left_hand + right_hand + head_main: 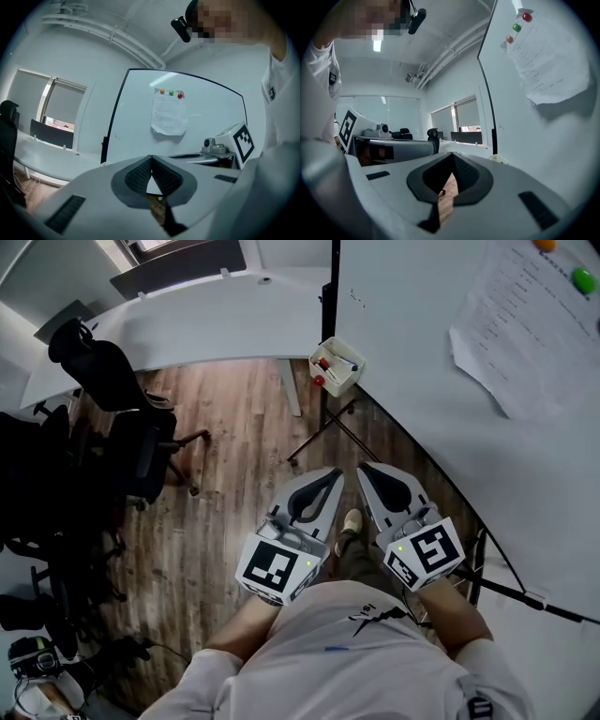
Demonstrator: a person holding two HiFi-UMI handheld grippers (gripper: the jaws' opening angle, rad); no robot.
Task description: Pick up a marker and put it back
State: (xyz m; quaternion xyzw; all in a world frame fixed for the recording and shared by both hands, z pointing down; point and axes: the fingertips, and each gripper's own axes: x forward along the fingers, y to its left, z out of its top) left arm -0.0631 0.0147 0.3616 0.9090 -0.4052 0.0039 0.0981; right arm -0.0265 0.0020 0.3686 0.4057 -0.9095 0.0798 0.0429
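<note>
Approach step: I hold the left gripper (334,473) and right gripper (363,470) fully closed, both empty. The marker (323,363) lies in the box (349,371) at the whiteboard (441,381) edge. Next: advance, open one gripper.

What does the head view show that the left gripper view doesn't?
Only the head view: the markers in their box by the whiteboard's edge, and the person's shoe.
Only the left gripper view: the red magnet, the window and the ceiling pipes.
Both: the whiteboard, the paper, the orange magnet and green magnet, the desk, and the left gripper and right gripper, both shut.
</note>
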